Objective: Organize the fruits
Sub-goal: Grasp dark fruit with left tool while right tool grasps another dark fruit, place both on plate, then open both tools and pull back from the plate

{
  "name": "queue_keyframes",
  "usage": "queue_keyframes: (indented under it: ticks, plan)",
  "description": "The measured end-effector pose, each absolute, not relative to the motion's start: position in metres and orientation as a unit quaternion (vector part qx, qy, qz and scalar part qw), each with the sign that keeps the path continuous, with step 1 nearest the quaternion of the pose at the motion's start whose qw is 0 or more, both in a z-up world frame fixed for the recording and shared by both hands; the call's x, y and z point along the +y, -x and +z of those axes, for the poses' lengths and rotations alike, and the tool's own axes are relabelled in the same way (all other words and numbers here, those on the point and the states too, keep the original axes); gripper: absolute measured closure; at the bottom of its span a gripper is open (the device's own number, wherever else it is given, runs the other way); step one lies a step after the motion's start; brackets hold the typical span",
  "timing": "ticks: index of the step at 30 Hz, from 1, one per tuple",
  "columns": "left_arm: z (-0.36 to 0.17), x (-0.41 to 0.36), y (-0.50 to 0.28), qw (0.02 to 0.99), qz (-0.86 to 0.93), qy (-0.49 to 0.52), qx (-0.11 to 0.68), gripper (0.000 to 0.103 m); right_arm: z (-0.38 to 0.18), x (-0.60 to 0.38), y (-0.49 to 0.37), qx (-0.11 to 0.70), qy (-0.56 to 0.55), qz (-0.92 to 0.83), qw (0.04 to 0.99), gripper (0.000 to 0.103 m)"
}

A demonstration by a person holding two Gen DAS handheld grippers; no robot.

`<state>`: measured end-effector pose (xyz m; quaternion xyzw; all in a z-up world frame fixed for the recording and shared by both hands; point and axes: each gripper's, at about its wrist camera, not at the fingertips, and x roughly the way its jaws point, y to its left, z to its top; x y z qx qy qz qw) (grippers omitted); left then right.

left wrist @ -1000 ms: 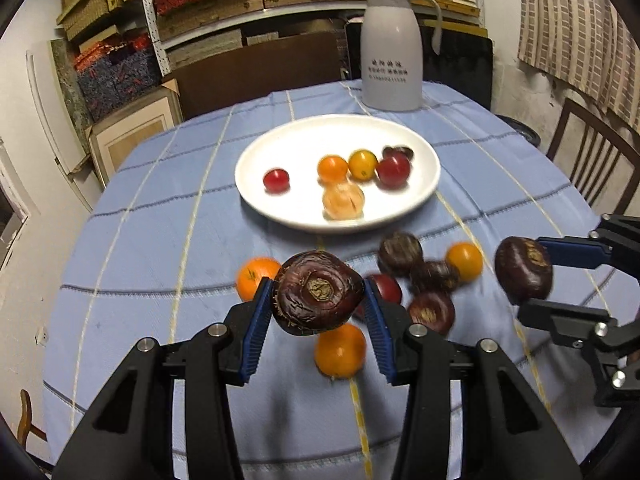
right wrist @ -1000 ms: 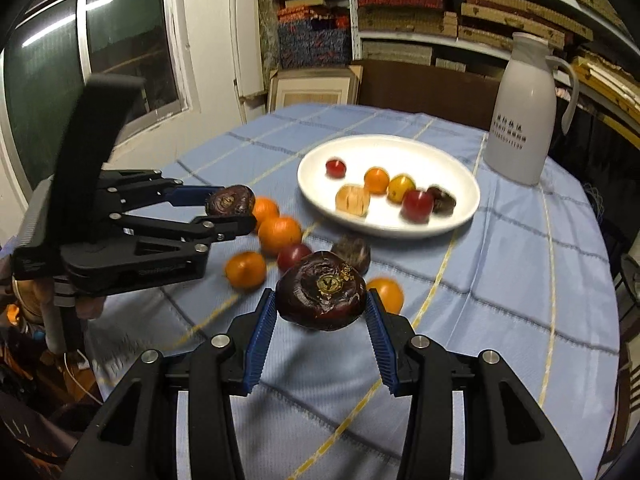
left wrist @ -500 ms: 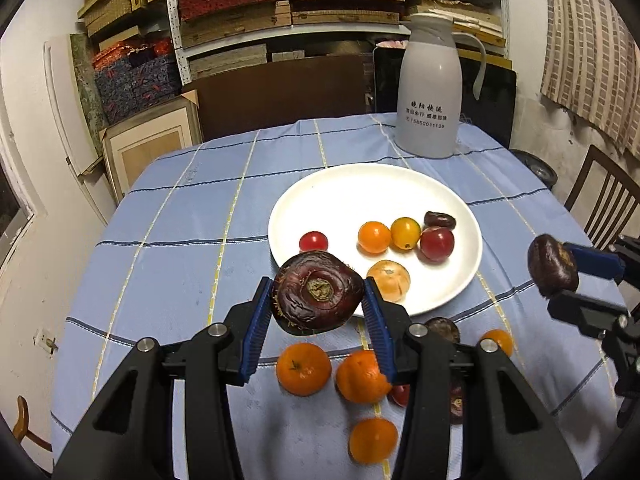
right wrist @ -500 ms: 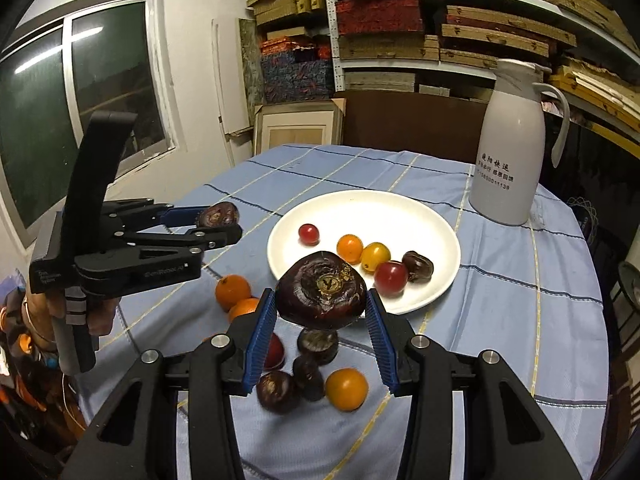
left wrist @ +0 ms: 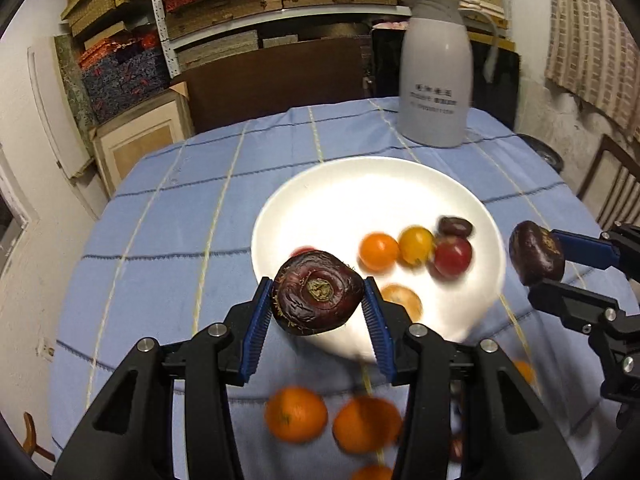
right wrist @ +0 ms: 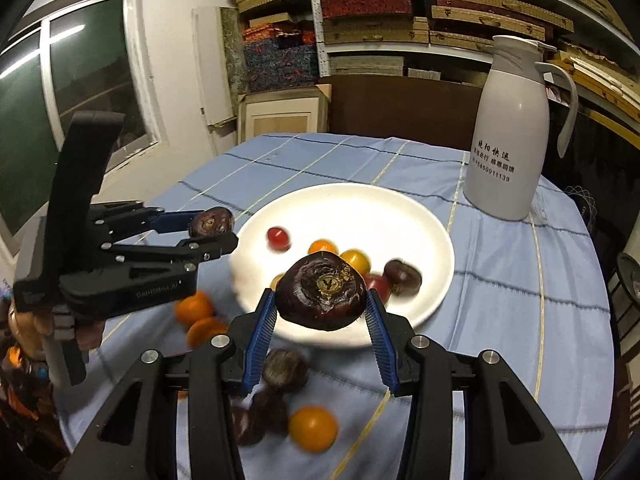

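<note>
Pinching a dark fruit (left wrist: 318,293), the left hand-held gripper (left wrist: 318,300) hangs over the plate (left wrist: 340,196).

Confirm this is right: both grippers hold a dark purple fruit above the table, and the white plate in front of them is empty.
Not quite: the white plate is not empty. The right wrist view shows small red, orange, yellow and dark fruits lying on it. The rest stands: the left gripper and right gripper each hold a dark purple fruit above the table.

Beyond the table's far edge I see shelving (right wrist: 420,12) stacked with boxes; a dark window (right wrist: 80,80) occupies the white wall, a wooden chair (left wrist: 612,188) opposite.
</note>
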<state>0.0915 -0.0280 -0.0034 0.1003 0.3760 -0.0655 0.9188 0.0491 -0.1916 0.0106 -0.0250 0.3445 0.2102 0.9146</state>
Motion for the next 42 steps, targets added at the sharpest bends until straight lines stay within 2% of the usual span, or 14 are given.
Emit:
queue_keyframes:
  ticks: [15,16,17,18,24,31,37,42]
  plan:
    - [-0.036,-0.045,-0.181,0.893,-0.031,-0.110,0.435,0.058,-0.027,-0.185,-0.155,0.403,0.017,0.153,0.902,0.056]
    - [-0.038,-0.045,-0.184,0.892,-0.028,-0.109,0.438,0.058,-0.030,-0.184,-0.161,0.406,0.020,0.148,0.902,0.045]
    - [-0.038,-0.044,-0.186,0.893,-0.024,-0.107,0.437,0.051,-0.031,-0.184,-0.163,0.406,0.022,0.143,0.902,0.034]
    - [-0.037,-0.043,-0.185,0.894,-0.022,-0.104,0.434,0.041,-0.030,-0.183,-0.163,0.402,0.025,0.138,0.905,0.033]
    - [-0.014,-0.022,-0.155,0.910,-0.039,-0.087,0.403,0.037,-0.007,-0.192,-0.128,0.367,0.022,0.156,0.917,0.033]
    - [0.002,0.002,-0.078,0.921,-0.058,-0.091,0.375,0.030,0.009,-0.208,-0.028,0.338,0.041,0.194,0.920,0.033]
    - [0.002,0.023,-0.014,0.924,-0.075,-0.080,0.367,0.025,-0.007,-0.203,0.047,0.351,0.056,0.222,0.908,0.033]
    - [-0.009,0.031,0.011,0.919,-0.077,-0.080,0.378,0.025,-0.031,-0.176,0.070,0.379,0.083,0.234,0.891,0.033]
